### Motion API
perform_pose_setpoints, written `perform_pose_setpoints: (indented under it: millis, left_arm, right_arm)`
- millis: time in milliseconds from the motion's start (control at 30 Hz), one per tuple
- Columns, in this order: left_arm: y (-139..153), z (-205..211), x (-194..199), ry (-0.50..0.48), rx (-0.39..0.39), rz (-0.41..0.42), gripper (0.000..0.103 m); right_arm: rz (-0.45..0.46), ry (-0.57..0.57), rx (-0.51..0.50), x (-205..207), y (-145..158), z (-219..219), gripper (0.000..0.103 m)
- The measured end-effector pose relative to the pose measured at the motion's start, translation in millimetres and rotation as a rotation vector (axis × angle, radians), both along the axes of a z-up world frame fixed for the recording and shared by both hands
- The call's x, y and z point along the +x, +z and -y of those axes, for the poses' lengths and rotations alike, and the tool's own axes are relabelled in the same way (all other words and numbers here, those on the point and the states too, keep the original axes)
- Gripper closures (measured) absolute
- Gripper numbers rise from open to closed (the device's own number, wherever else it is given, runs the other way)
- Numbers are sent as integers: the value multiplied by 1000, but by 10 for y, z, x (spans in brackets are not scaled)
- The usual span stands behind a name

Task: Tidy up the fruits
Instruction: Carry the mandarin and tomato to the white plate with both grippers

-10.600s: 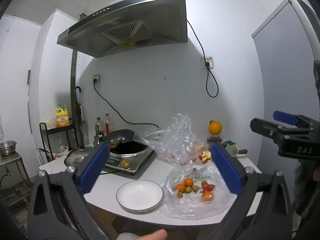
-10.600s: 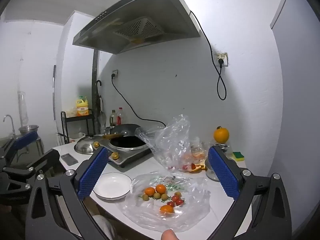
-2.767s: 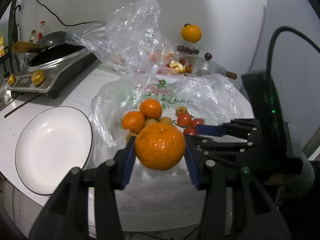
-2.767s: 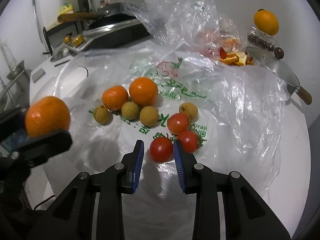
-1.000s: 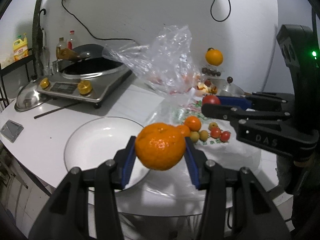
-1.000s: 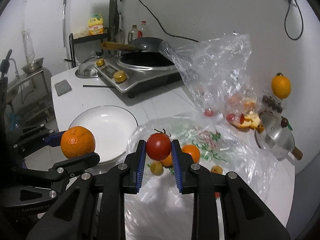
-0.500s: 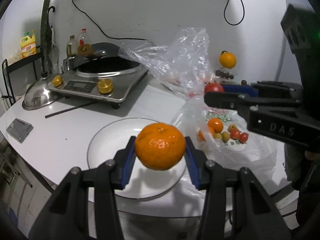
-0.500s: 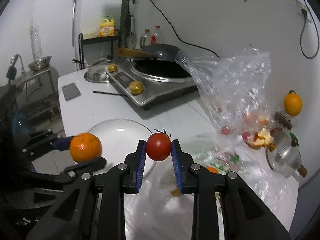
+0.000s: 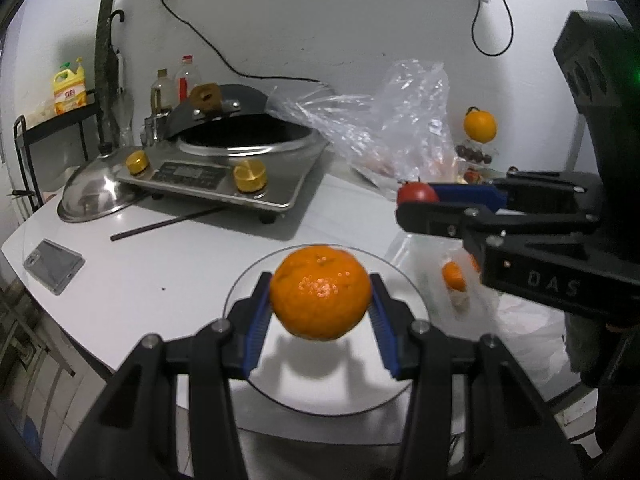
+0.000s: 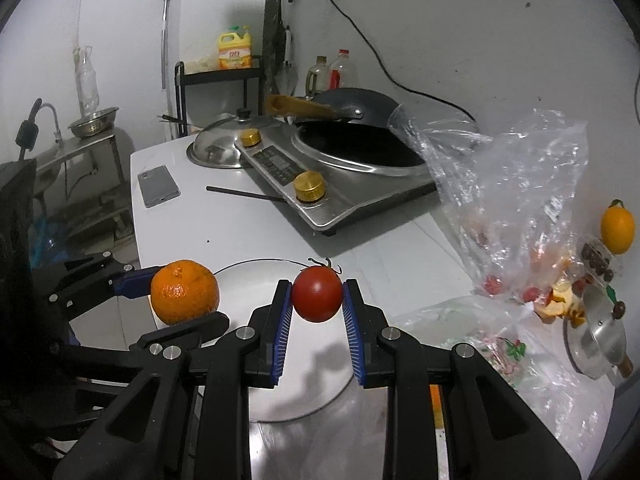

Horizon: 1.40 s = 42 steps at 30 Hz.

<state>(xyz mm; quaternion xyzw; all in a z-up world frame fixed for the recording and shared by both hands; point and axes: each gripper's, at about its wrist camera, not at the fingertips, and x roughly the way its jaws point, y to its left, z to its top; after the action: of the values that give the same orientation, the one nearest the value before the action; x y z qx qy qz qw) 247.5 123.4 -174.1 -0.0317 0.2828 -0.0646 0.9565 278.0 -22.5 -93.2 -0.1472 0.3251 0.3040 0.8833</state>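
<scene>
My left gripper (image 9: 319, 300) is shut on an orange mandarin (image 9: 320, 291) and holds it above the white plate (image 9: 256, 280). My right gripper (image 10: 316, 300) is shut on a red tomato (image 10: 317, 295), also above the white plate (image 10: 248, 276). In the left wrist view the right gripper and its tomato (image 9: 416, 193) hang to the right of the plate. In the right wrist view the mandarin (image 10: 185, 297) sits at the plate's left edge. More fruit (image 9: 454, 276) lies on a flat plastic bag (image 9: 520, 320) right of the plate.
An induction cooker with a wok (image 9: 240, 152) stands behind the plate, with a steel lid (image 9: 96, 192), a chopstick (image 9: 164, 225) and a phone (image 9: 54, 266) to its left. A crumpled clear bag (image 10: 516, 200), an orange on a stand (image 10: 618, 229) and a small pot lid (image 10: 604, 338) stand at the right.
Both grippers have moved left from the bag to over the plate, each still holding its fruit. The left gripper has come lower and closer to the plate.
</scene>
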Motion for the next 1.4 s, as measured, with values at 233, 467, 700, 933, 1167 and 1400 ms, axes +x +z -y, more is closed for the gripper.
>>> perform_pose_setpoints:
  millis: [233,467,700,933,1167,1400]
  left_arm:
    - [-123,-153,194,-7,2,-22,56]
    - [-285,-233,440,-25,13,-55,56]
    - [-458,-147,631,-13,89,-87,56]
    - [-602,-49,756,-13,138,-140,56]
    - [-692,-19,833,-11,152,-184,56]
    - [-683,-19,884,4,154,-197,55]
  right_arm:
    - [-27,-6,-9,170,-129,-200,76]
    - [-87,-25,-3,352,-343,-288,76]
    - [-127,-47,12,508,-481,-250,76]
    - [-148,-60,41,582,-551,-177,76]
    - [-167,-60,60,617,-605,-128,76]
    - [-166,-59,72,622,-589,-100,76]
